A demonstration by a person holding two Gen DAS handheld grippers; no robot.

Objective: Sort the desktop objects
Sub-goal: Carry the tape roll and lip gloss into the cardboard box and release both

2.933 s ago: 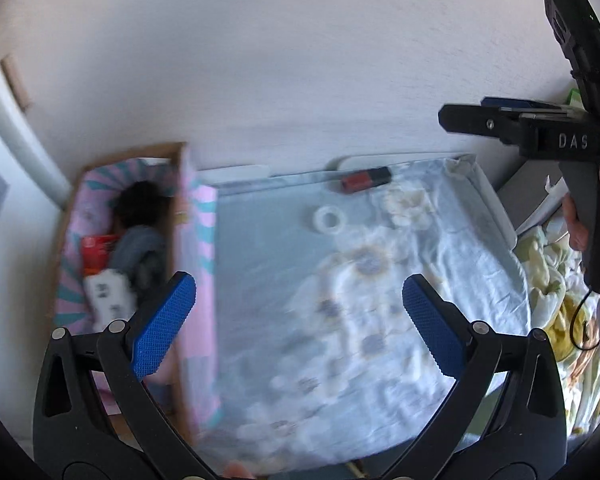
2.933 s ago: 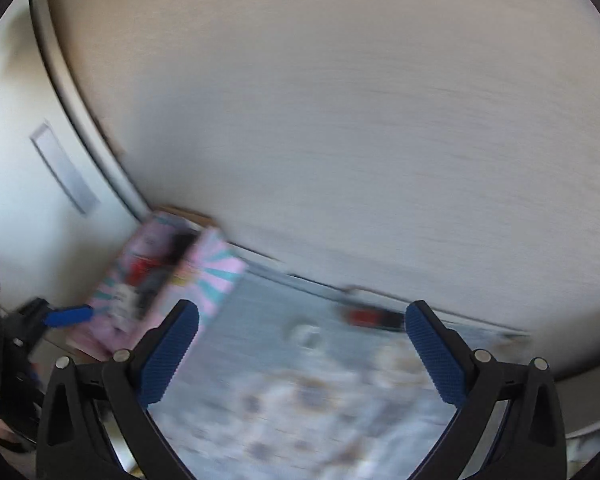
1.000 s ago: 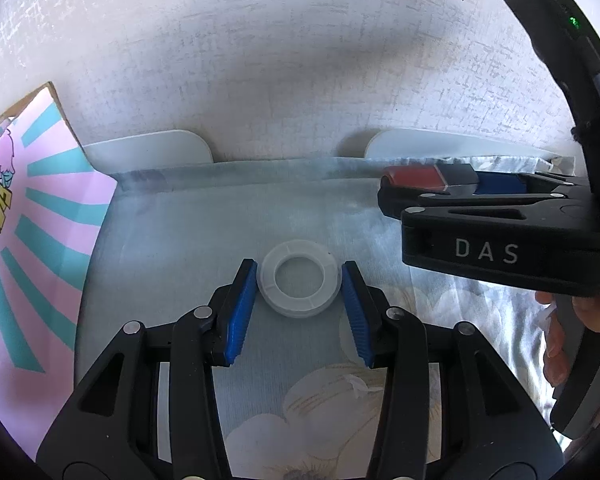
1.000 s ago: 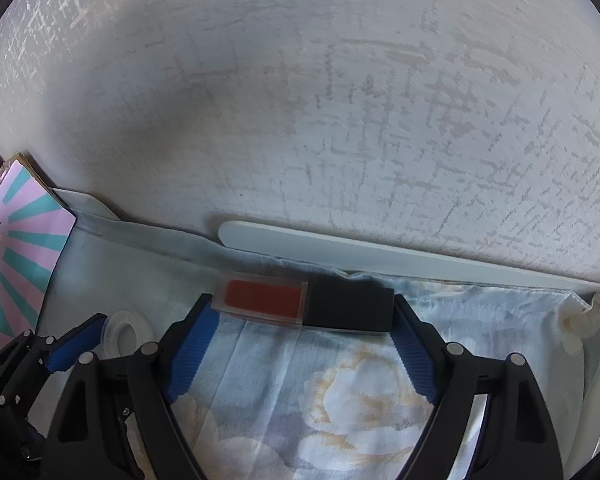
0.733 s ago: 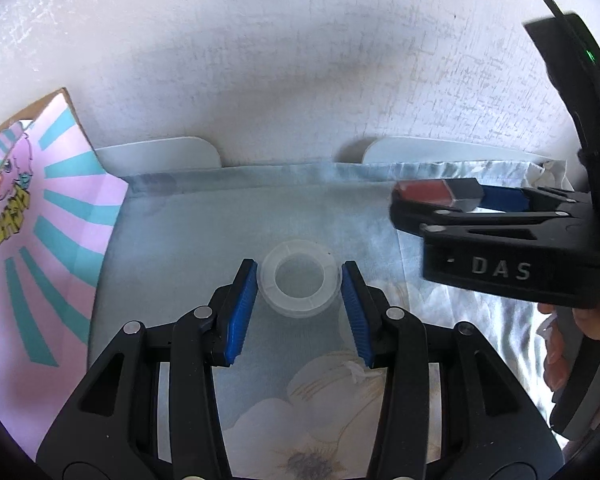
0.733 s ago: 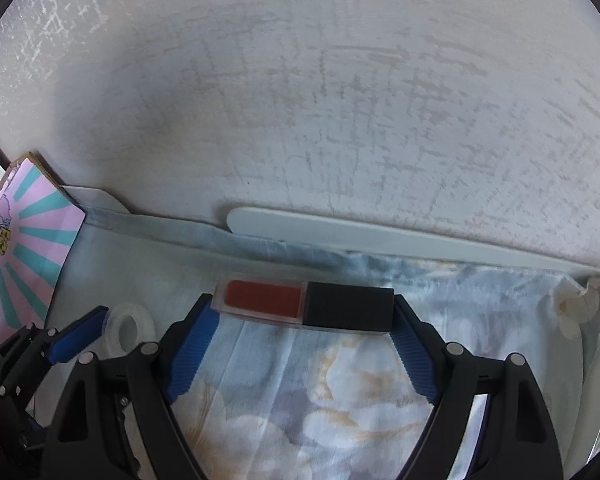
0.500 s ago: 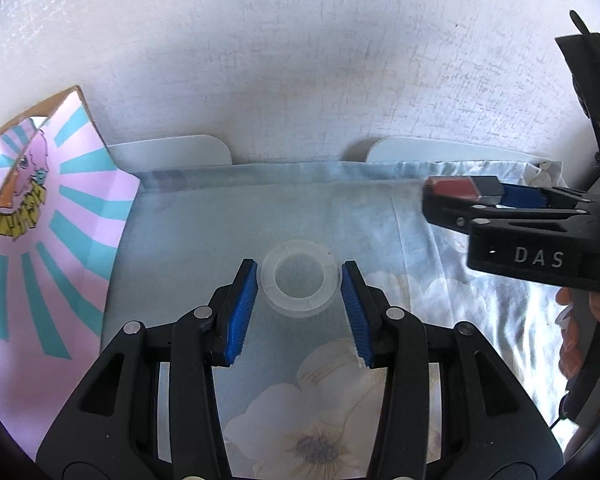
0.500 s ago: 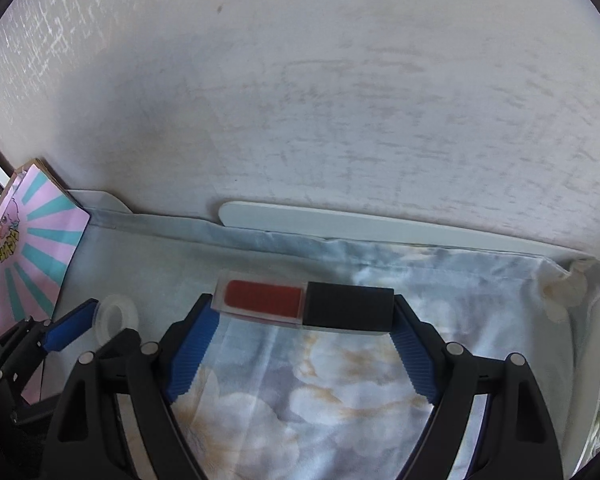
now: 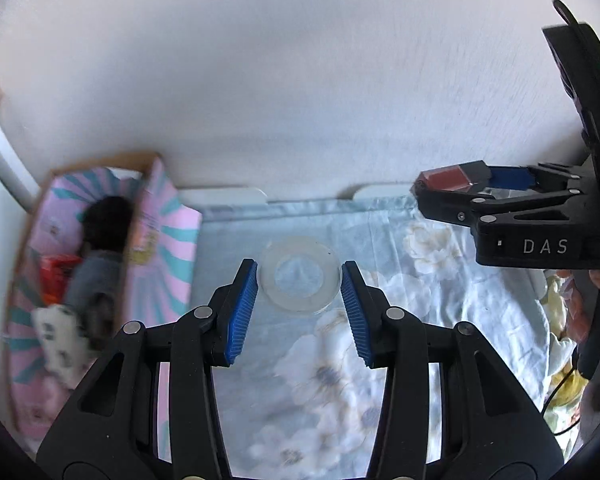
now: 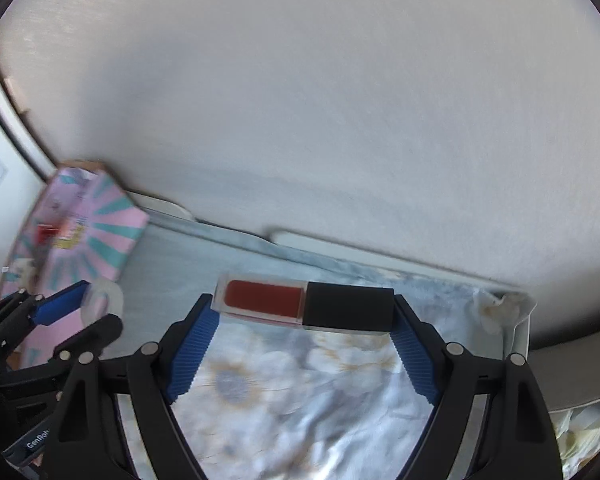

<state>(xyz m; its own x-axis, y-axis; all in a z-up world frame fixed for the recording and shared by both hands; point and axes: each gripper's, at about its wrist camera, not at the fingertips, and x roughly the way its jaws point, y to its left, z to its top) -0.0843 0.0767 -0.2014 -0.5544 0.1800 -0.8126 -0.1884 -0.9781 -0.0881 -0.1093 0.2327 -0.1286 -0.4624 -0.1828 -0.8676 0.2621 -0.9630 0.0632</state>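
Observation:
My left gripper (image 9: pixel 299 280) is shut on a clear tape roll (image 9: pixel 299 273) and holds it above the flowered cloth (image 9: pixel 340 360). It also shows in the right wrist view (image 10: pixel 100 300). My right gripper (image 10: pixel 304 312) is shut on a red lip gloss tube with a black cap (image 10: pixel 304 304), held lengthwise between the blue pads. That tube and gripper show at the right of the left wrist view (image 9: pixel 456 176). Both are lifted off the cloth.
A pink and teal cardboard box (image 9: pixel 168 240) stands at the left, with a dark item, a red item and a white item inside. A white wall runs behind the table. White table edges (image 10: pixel 340 248) show under the cloth. Yellowish fabric (image 9: pixel 560 312) lies at the right.
Both grippers have risen and pulled back from the wall with their objects. The pink box interior has come into view at the left.

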